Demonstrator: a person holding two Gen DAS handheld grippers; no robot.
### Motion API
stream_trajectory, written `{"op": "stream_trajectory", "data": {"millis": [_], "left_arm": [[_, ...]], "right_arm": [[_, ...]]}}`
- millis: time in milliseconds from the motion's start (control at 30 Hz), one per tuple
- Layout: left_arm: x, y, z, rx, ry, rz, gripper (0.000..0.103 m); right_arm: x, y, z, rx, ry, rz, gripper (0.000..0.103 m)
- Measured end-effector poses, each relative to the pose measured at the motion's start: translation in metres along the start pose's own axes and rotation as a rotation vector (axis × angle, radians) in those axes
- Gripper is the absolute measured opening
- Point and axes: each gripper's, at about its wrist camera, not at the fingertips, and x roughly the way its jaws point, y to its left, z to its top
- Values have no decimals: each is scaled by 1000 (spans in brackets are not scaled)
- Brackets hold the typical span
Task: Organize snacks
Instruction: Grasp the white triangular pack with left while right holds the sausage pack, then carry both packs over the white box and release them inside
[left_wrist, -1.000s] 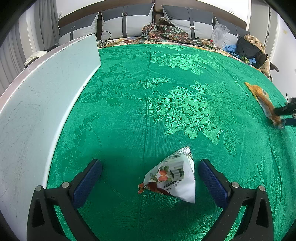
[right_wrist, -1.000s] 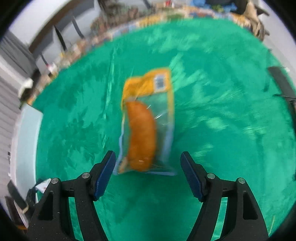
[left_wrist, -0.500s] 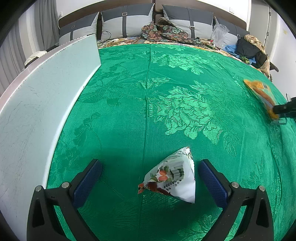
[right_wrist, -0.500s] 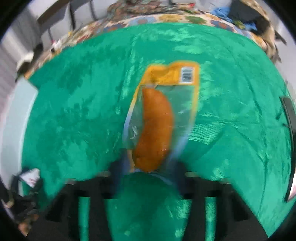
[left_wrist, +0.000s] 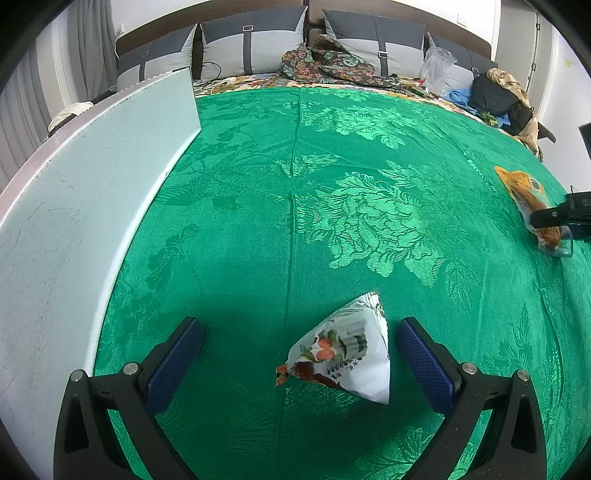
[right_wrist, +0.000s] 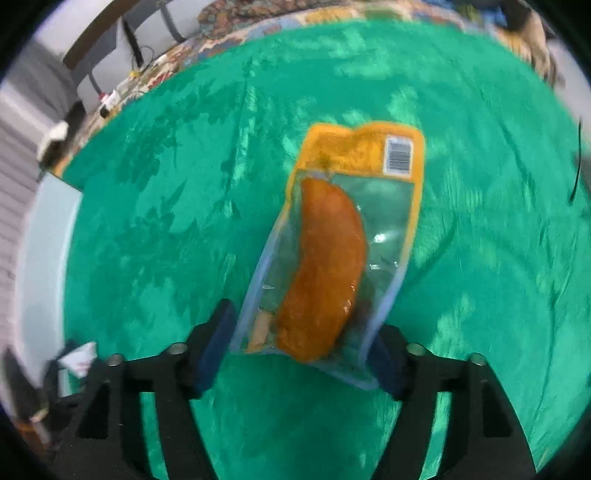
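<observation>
The right gripper (right_wrist: 301, 354), spread wide a second ago, has clamped the near end of the clear, orange-topped sausage packet (right_wrist: 332, 258), ready for lifting, while the left gripper (left_wrist: 299, 354) (fingers apart) straddles the white triangular snack pouch (left_wrist: 343, 354).

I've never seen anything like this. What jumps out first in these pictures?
The bright green patterned bedspread fills both views. In the right view, a clear orange-topped snack pack sits with its near end between the right gripper fingers, which have closed in on its edges. In the left view, a white triangular snack bag lies between the open left gripper fingers.
</observation>
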Motion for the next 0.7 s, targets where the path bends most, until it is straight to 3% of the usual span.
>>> {"op": "stream_trajectory", "data": {"millis": [33, 67, 100, 167, 200, 233, 300, 367, 533, 700], "left_arm": [[-1, 0, 0, 4, 5, 0, 103], [-1, -1, 0, 12, 18, -7, 103], [-2, -1, 0, 23, 36, -16, 102], [-7, 1, -1, 33, 39, -31, 90], [-11, 2, -3, 32, 25, -36, 73], [-15, 3, -4, 36, 14, -43, 49], [-20, 13, -5, 11, 18, -92, 42], [-22, 22, -6, -30, 24, -130, 42], [-40, 29, -10, -92, 1, -144, 41], [-102, 43, -7, -197, -90, -225, 41]], "right_arm": [[1, 4, 1, -15, -12, -33, 76], [1, 5, 2, -14, -17, -59, 66], [-2, 0, 1, 19, -27, -40, 36], [-9, -20, -1, 119, -37, 106, 26], [-14, -25, -4, 134, -42, 130, 25], [-19, -27, -7, 127, -48, 131, 24], [-34, -34, -18, 131, -73, 215, 22], [-45, -33, -30, 128, -83, 282, 21], [-65, -33, -63, 161, -96, 446, 22], [-79, -4, -78, 145, -92, 560, 22]]}}
